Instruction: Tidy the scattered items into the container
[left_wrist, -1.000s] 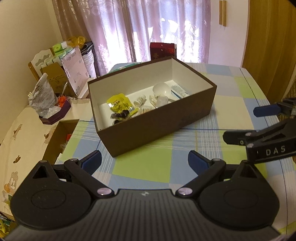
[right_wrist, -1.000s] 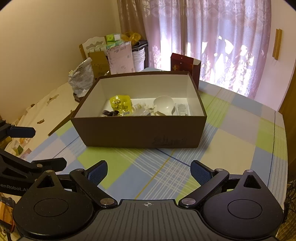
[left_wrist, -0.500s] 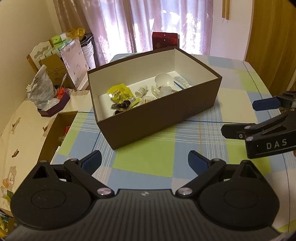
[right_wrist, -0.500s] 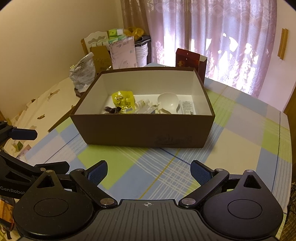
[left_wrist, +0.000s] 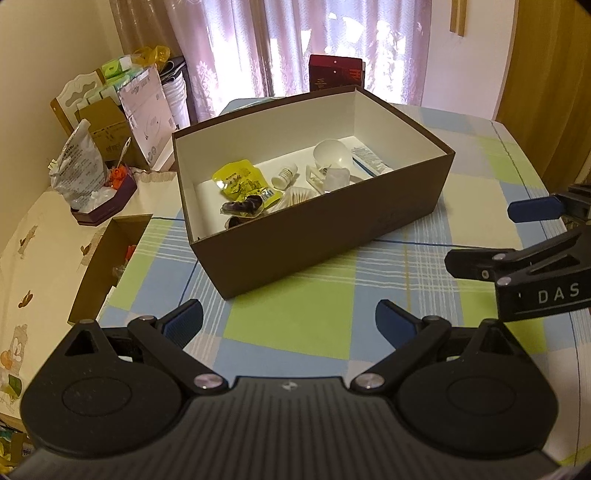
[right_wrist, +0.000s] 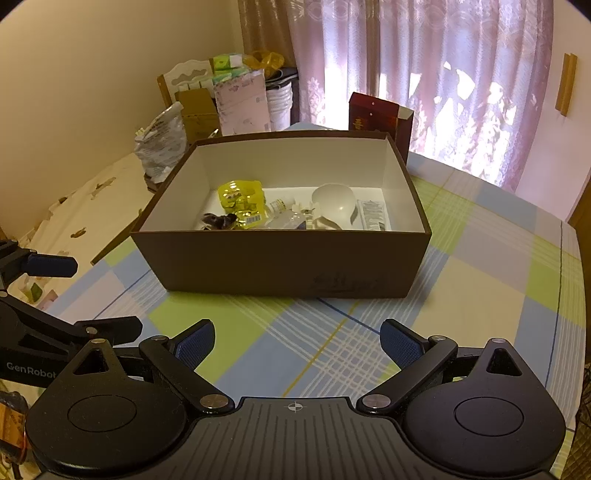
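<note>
The brown cardboard box with white inner walls (left_wrist: 317, 225) stands near the middle of the bench with the green, blue and white checked cloth (left_wrist: 295, 325), one short end toward the bench's left edge. Inside it lie a yellow foil packet (left_wrist: 242, 182), a dark wrapped bundle (left_wrist: 243, 206), a small white bottle (left_wrist: 284, 175), a white rounded scoop (left_wrist: 330, 155) and a flat printed sachet (left_wrist: 371, 160). No loose item shows on the cloth around the box, so the tidying looks finished or nearly so.

The left gripper (left_wrist: 288, 323) and the right gripper (right_wrist: 297, 341) both hang over the near edge of the bench, fingers spread wide, nothing between them.

The risks I see are mild. The two grippers sit close together, so either could knock the other when it moves. A low forward reach could push the light box toward the far edge or snag the cloth.
</note>
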